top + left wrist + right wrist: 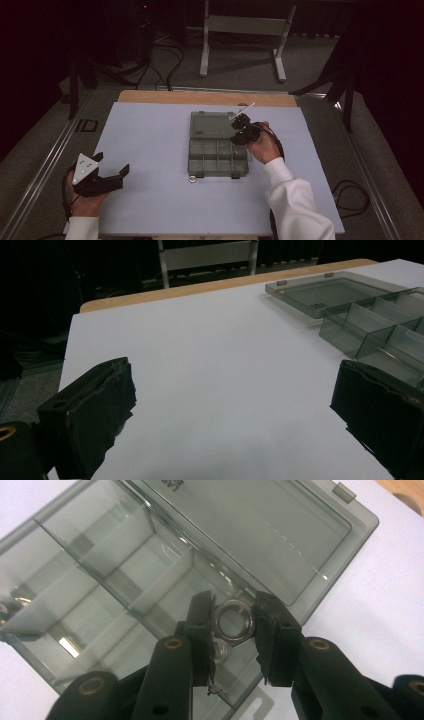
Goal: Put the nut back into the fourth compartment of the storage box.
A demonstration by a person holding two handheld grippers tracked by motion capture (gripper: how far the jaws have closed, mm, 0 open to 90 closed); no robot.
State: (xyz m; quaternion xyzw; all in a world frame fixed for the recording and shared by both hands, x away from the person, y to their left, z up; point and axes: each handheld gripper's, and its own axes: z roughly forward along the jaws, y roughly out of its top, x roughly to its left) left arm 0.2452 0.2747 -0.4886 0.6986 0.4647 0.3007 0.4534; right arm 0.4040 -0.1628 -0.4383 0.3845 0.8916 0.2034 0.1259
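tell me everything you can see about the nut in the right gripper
The nut is a small six-sided metal one, silvery and shiny, with a round hole through the middle that faces the camera. The right gripper has its black jaws shut on two opposite sides of it, holding it above a compartment near the hinge of the open clear organizer box. Just below it, partly hidden by the left jaw, another silvery nut sits in the box.

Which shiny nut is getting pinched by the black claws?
The nut held between the right gripper jaws over the open box. Another nut lies loose on the table.
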